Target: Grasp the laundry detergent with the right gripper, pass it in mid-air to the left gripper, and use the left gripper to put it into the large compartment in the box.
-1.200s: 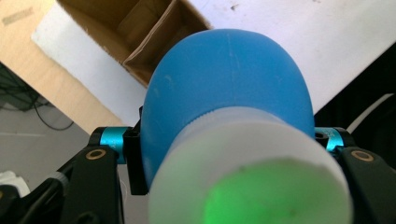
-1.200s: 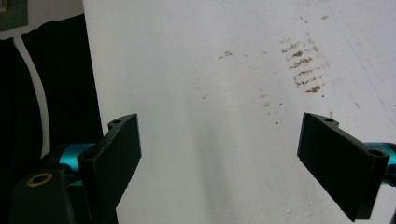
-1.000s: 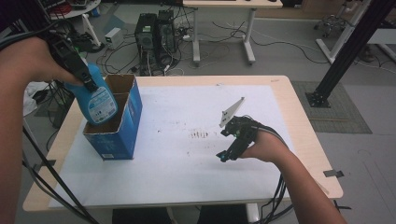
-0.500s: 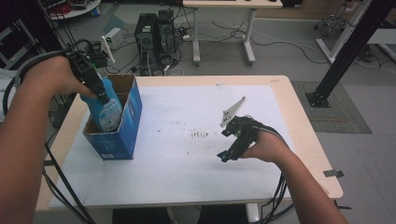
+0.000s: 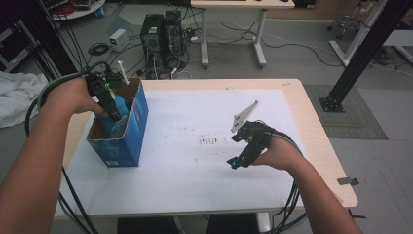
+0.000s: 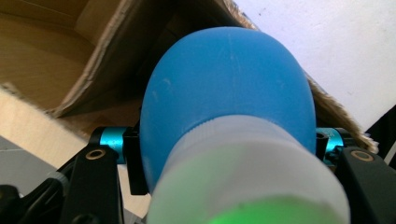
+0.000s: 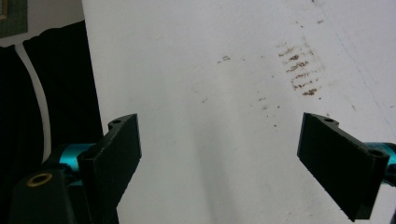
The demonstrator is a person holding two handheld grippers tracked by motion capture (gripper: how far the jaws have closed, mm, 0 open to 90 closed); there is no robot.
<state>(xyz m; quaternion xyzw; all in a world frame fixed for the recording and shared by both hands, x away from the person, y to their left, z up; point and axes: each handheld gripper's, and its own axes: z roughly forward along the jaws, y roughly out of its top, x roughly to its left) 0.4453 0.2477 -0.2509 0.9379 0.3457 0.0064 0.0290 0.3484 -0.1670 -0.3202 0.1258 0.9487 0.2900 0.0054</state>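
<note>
A blue bottle (image 5: 120, 108) with a white cap (image 6: 247, 182) is partly down inside the open blue cardboard box (image 5: 132, 130) at the table's left. My left gripper (image 5: 110, 104) is shut on the bottle, its jaws pressing the body on both sides just above the cap (image 6: 229, 149). The box's brown inner walls (image 6: 70, 56) rise behind the bottle. My right gripper (image 5: 239, 157) rests low over the white table cover (image 5: 195, 180) right of centre. Its jaws stand wide open with nothing between them (image 7: 224, 158).
A patch of brown smudges (image 5: 208, 141) marks the cover between the box and the right gripper. Beyond the far edge, a computer tower (image 5: 160, 34) and cables sit on the floor. A black frame post (image 5: 360, 53) stands at the right. White cloth (image 5: 17, 97) lies left of the table.
My left gripper has come down with the blue bottle, from above the box to partly inside it. The right hand and its gripper have stayed where they were.
</note>
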